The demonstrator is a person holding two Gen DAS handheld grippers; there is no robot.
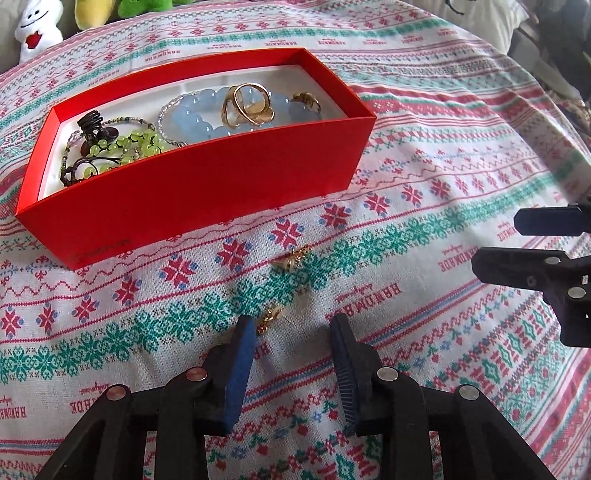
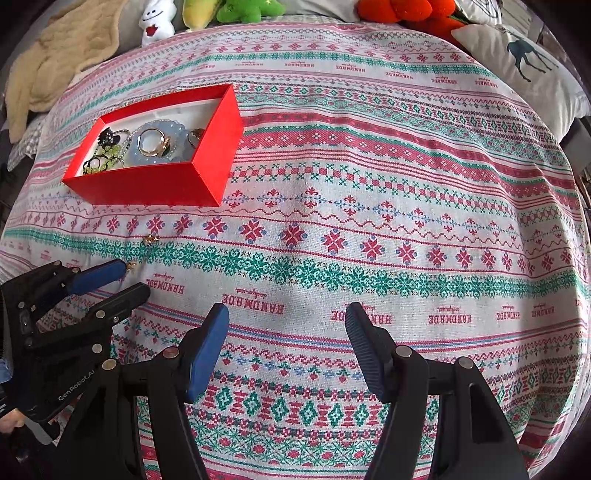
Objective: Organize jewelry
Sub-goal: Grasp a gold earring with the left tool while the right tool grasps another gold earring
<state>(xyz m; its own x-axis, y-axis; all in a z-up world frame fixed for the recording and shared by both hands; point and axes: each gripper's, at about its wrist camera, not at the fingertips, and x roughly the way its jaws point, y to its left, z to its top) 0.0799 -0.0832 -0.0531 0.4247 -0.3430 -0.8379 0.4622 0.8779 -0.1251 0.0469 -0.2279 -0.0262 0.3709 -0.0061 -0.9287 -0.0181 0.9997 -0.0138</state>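
A bed spread with a white cloth (image 2: pixel 369 177) cross-stitched in red and green bands filled both views, with soft toys (image 2: pixel 236 11) and a deer-print pillow (image 2: pixel 524 55) along its far edge. Toward the far left stood an open red box (image 1: pixel 207 192) that already held most of the jewelry: a blue bead bracelet (image 1: pixel 207 114), a large gold ring (image 1: pixel 245 105) lying on it, a smaller gold piece (image 1: pixel 306 101) at the right end, and green beads (image 1: pixel 136 144) tangled with a dark hair claw (image 1: pixel 94 127) at the left end. By that showing the sorting was well along. Two small gold earrings remained on the cloth in front of the box: the farther earring (image 1: pixel 291 258) lay near the box's front wall, and the nearer earring (image 1: pixel 271 317) lay just beside the left pad of the left gripper (image 1: pixel 295 332). That gripper's jaws stood partly apart with cloth showing between them; they gripped nothing, the earring sitting at the pad's tip rather than squarely between. The right gripper (image 2: pixel 288 317) hovered over bare cloth well to the right, jaws wide and empty. What seemed left was to pick up the two earrings and drop them into the box.
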